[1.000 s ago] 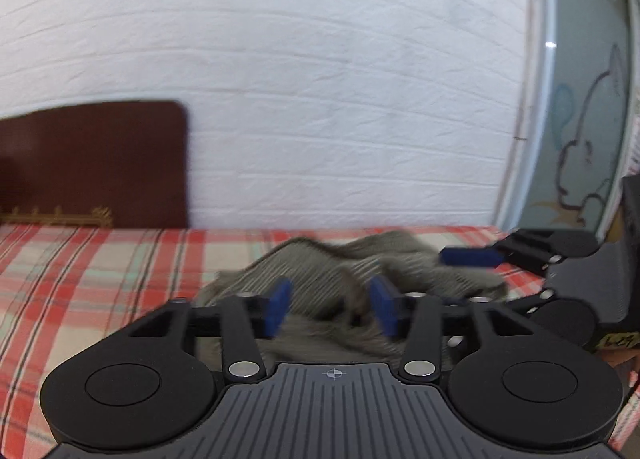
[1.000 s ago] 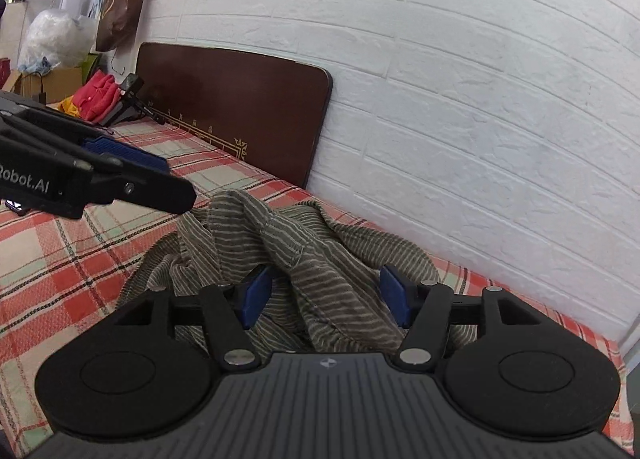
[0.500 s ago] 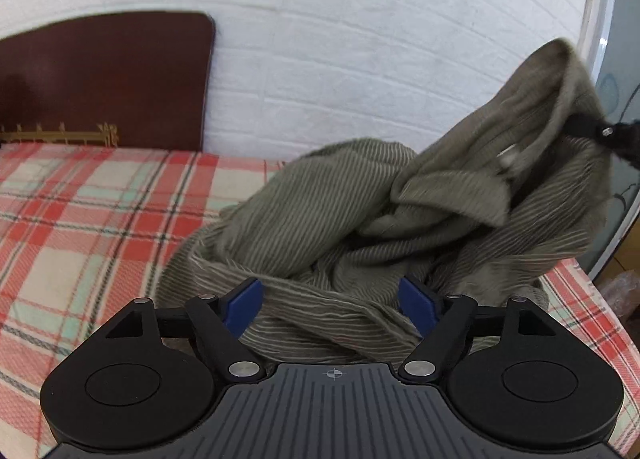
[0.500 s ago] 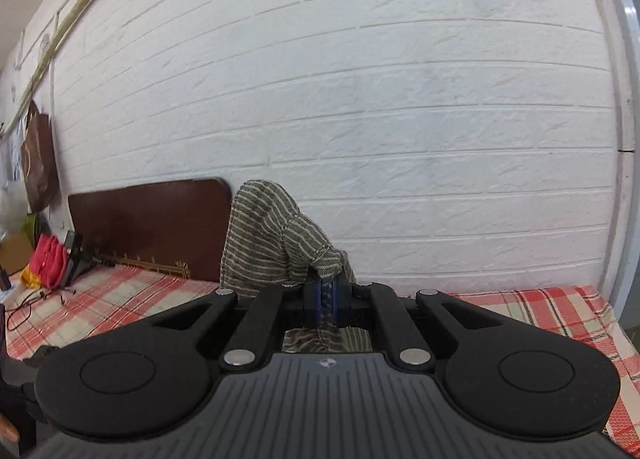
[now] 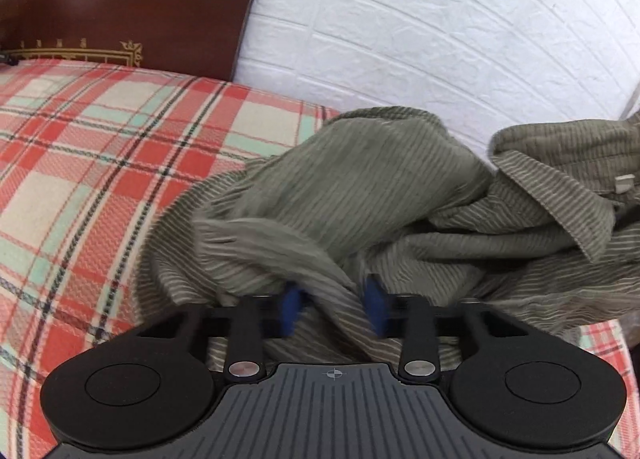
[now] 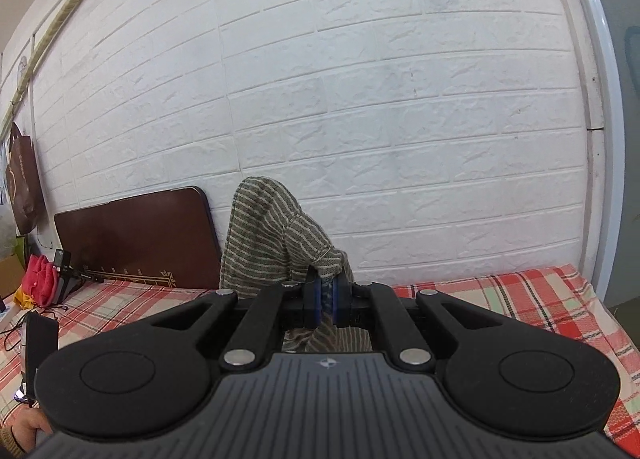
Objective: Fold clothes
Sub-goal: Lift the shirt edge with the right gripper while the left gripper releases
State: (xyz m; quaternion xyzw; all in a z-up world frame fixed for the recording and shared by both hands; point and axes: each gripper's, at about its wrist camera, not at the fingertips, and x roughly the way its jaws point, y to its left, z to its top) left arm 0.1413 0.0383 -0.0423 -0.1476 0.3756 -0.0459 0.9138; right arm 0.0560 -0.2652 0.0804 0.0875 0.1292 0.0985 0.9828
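Note:
An olive striped shirt (image 5: pixel 360 195) lies crumpled on the plaid bed cover (image 5: pixel 100 163). My left gripper (image 5: pixel 334 311) is low over its near edge. Its jaws are closing, and a raised fold of the shirt fills the gap between the blue pads (image 5: pixel 291 309). In the right wrist view, my right gripper (image 6: pixel 328 299) is shut on another part of the shirt (image 6: pixel 268 243). It holds that cloth up in front of the white brick wall. The cloth drapes over the jaws and hangs below them.
A dark brown headboard (image 5: pixel 120 3) stands against the wall (image 6: pixel 360 99) at the left end of the bed. Red clothing (image 6: pixel 38 279), a phone stand and cables lie at the far left. A door frame (image 6: pixel 596 139) runs down the right side.
My left gripper has dropped closer to the shirt, and its pads have come in from wide apart onto a fold. My right gripper stays shut, holding its part of the shirt up.

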